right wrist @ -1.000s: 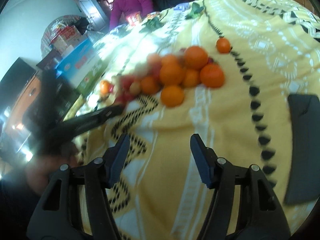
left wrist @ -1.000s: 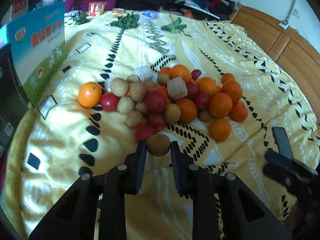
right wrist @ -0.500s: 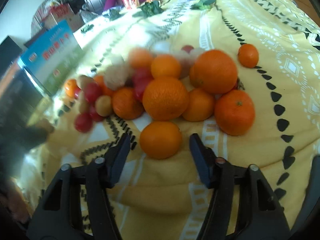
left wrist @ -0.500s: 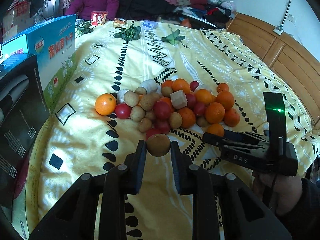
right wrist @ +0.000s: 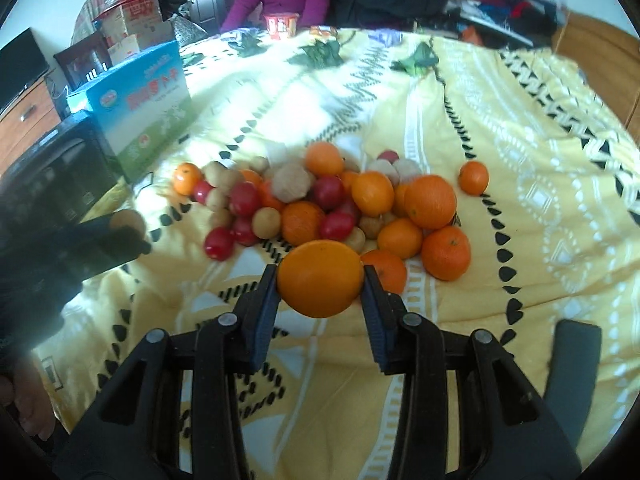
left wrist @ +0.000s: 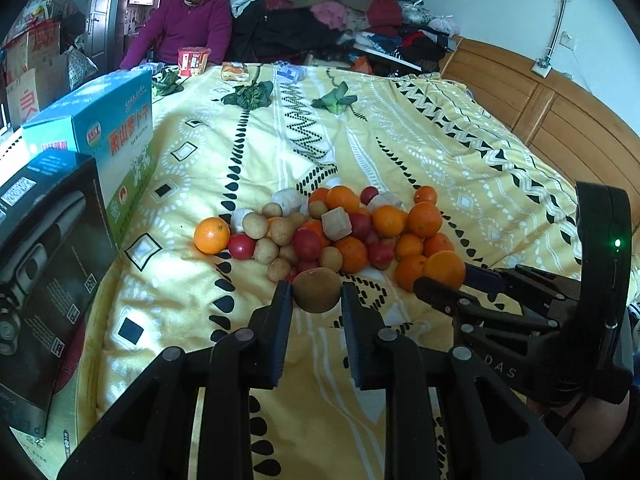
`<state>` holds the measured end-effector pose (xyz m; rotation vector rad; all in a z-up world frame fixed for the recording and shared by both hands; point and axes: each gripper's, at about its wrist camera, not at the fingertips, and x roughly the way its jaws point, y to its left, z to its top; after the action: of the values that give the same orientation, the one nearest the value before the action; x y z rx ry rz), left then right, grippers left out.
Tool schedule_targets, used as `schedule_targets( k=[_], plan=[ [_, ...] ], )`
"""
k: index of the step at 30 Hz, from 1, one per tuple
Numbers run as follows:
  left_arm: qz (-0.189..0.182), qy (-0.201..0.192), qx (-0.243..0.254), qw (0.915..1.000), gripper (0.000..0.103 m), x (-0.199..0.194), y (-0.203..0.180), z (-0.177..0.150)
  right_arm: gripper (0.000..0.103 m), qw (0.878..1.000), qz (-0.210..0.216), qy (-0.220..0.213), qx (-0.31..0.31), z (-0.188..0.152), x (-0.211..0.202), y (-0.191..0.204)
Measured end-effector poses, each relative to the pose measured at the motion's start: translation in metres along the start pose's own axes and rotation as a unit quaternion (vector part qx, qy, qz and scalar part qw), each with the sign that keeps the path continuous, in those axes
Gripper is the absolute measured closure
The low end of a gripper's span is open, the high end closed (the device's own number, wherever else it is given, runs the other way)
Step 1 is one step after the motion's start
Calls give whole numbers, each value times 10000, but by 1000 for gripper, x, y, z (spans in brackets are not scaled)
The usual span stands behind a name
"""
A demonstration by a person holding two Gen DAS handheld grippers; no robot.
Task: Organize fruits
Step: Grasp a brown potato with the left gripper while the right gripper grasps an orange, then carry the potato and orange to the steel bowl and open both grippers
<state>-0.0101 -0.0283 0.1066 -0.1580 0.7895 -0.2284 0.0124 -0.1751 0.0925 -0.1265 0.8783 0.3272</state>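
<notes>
Two boxes [left wrist: 96, 132]; one seated person [left wrist: 188, 24]; three leafy greens [left wrist: 250, 94]; two hand-held grippers [left wrist: 316, 300].

A lived-in home bedroom is being shown: a bed [left wrist: 400, 152] under a yellow quilt is being backed by a wooden headboard [left wrist: 560, 120], with clothes [left wrist: 320, 8] being heaped behind and cartons [left wrist: 36, 76] stacked nearby.

Right gripper [left wrist: 440, 280] body, seen from left wrist camera: embossed letters "DAS". Blue carton [left wrist: 108, 136]: red Chinese characters, ending "卜干"; rest illegible. Cardboard box [left wrist: 30, 98]: red character "良".
</notes>
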Motion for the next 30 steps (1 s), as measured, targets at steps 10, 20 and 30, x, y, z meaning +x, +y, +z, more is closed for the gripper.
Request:
schedule_targets(
  k=[10,20,30],
  plan=[
    [-7,-292,-22,9996,78,-35,2,6,62,9998,-88,-169,-111,9,-24,16],
    [147,-694,-266,9971,78,-77,34,16,62,9984,-71,-390,-396,28,-42,47],
    [892,-1332,-869,9832,78,-153,124,28,62,9914,292,-770,-1017,70,-58,128]
  ],
)
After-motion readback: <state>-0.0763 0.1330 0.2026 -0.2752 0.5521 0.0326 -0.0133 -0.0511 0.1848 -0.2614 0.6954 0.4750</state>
